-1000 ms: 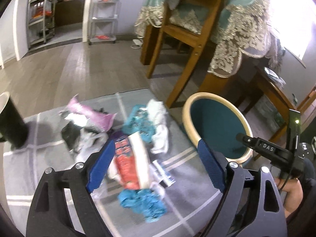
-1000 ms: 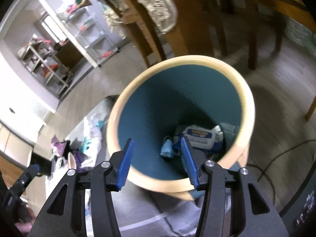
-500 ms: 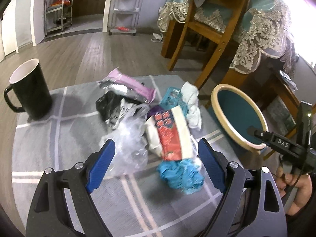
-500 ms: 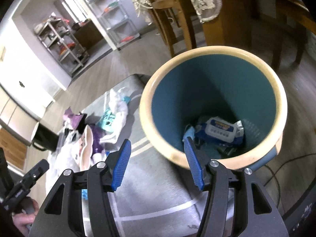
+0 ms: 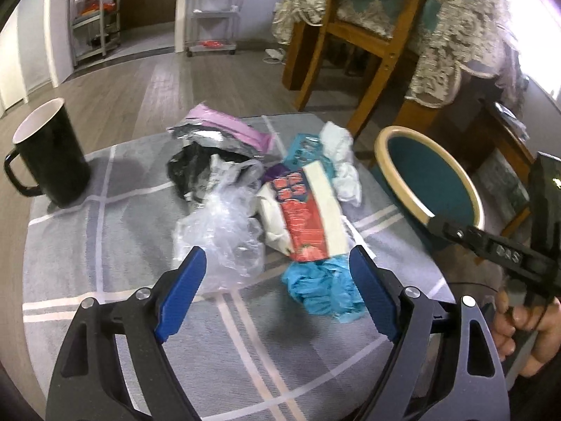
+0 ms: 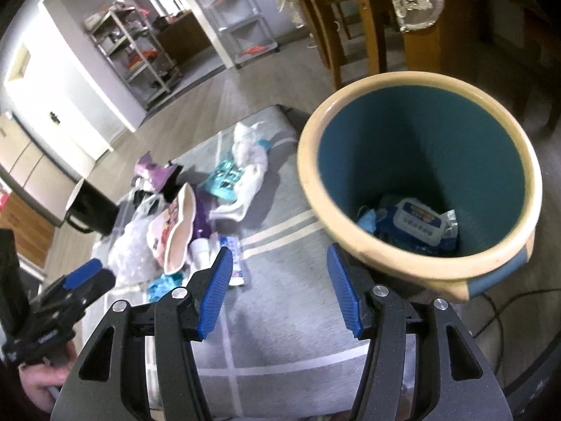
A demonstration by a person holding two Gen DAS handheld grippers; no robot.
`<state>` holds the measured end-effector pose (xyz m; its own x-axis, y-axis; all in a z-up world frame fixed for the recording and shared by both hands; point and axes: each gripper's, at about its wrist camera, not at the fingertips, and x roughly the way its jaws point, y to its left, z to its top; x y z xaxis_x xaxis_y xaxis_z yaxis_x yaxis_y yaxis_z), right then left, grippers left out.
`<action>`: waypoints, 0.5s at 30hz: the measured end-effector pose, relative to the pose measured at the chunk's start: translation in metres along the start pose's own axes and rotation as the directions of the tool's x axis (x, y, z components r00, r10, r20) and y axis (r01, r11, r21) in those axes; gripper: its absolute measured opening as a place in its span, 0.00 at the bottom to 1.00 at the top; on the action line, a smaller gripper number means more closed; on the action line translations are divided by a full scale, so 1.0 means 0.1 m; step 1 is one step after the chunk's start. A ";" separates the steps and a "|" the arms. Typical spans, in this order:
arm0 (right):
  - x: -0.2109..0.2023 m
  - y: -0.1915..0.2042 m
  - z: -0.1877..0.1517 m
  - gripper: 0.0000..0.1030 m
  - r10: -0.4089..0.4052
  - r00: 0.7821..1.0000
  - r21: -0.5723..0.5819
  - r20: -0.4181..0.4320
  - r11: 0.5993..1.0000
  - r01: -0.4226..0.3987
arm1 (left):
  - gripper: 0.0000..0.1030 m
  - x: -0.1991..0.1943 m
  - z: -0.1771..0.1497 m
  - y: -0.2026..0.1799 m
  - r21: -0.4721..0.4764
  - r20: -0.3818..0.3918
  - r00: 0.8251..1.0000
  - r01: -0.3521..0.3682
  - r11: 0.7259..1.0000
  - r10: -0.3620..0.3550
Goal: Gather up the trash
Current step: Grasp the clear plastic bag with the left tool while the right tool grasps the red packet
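A pile of trash lies on a grey checked mat [image 5: 105,245]: a clear plastic bag [image 5: 224,242], a red and white wrapper [image 5: 308,217], a crumpled blue glove [image 5: 326,287], a white tissue [image 5: 343,168], a pink pouch [image 5: 228,129] and black plastic [image 5: 189,172]. My left gripper [image 5: 277,294] is open and empty, just short of the bag and glove. My right gripper [image 6: 278,294] is open and empty over the mat, beside the teal bin [image 6: 417,182], which holds a blue and white pack [image 6: 417,224]. The bin [image 5: 427,179] stands right of the mat.
A black mug [image 5: 52,154] stands at the mat's left edge. A wooden chair [image 5: 368,45] and a table with a lace cloth [image 5: 466,31] stand behind the pile. Metal shelves [image 5: 94,14] stand far back on the wooden floor.
My left gripper has pulled back and lifted, so more of the mat and the mug show. My right gripper has moved away from over the bin toward the pile, still open.
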<state>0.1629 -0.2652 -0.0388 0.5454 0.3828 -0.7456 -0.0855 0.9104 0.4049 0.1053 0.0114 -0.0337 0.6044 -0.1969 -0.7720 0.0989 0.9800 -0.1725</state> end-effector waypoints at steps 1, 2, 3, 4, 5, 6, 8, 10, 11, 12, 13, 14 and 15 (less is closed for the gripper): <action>0.01 0.03 -0.01 0.56 0.008 1.000 -0.010 -0.006 1.000 -0.009 | 0.80 0.00 0.00 0.05 -0.017 0.000 1.000 -0.010 1.000 0.010; 0.02 0.07 -0.03 0.56 0.015 1.000 -0.020 -0.011 1.000 -0.015 | 0.80 0.01 0.01 0.09 -0.035 -0.001 1.000 -0.023 0.999 0.023; 0.03 0.10 -0.04 0.56 0.021 1.000 -0.029 -0.016 0.999 -0.022 | 0.80 0.01 0.01 0.14 -0.054 -0.001 0.999 -0.037 0.998 0.037; 0.05 0.13 -0.06 0.56 0.030 0.999 -0.040 -0.023 0.999 -0.031 | 0.80 0.02 0.01 0.20 -0.076 -0.001 0.999 -0.050 0.996 0.050; 0.06 0.17 -0.07 0.56 0.036 0.999 -0.048 -0.028 0.998 -0.038 | 0.80 0.03 0.01 0.25 -0.092 -0.002 0.998 -0.060 0.994 0.060; 0.07 0.19 -0.07 0.56 0.041 0.999 -0.054 -0.032 0.998 -0.043 | 0.80 0.04 0.02 0.27 -0.099 -0.003 0.998 -0.065 0.993 0.065; 0.09 0.25 -0.09 0.56 0.052 0.998 -0.069 -0.038 0.996 -0.055 | 0.80 0.11 0.03 0.32 -0.104 -0.014 0.997 -0.072 0.992 0.071; 0.09 0.29 -0.10 0.56 0.065 0.997 -0.078 -0.040 0.995 -0.068 | 0.80 0.21 0.04 0.35 -0.107 -0.032 0.997 -0.076 0.991 0.073; 0.09 0.31 -0.10 0.56 0.072 0.997 -0.080 -0.038 0.994 -0.075 | 0.80 0.27 0.04 0.37 -0.109 -0.046 0.996 -0.080 0.991 0.075; 0.09 0.32 -0.10 0.56 0.078 0.996 -0.081 -0.038 0.993 -0.081 | 0.80 0.30 0.04 0.39 -0.110 -0.053 0.996 -0.083 0.990 0.078; 0.10 0.34 -0.10 0.56 0.085 0.996 -0.083 -0.038 0.993 -0.088 | 0.76 0.33 0.04 0.41 -0.112 -0.062 0.995 -0.087 0.990 0.080; 0.10 0.35 -0.09 0.56 0.091 0.995 -0.084 -0.037 0.992 -0.094 | 0.65 0.36 0.03 0.43 -0.114 -0.071 0.994 -0.085 0.990 0.077; 0.11 0.36 -0.09 0.56 0.095 0.995 -0.085 -0.036 0.992 -0.098 | 0.59 0.37 0.02 0.43 -0.112 -0.082 0.994 -0.078 0.991 0.069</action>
<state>0.1585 -0.2268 -0.0365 0.5041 0.4733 -0.7224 -0.2090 0.8784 0.4298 0.1336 0.0466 -0.0690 0.5429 -0.1304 -0.8296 -0.0373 0.9831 -0.1790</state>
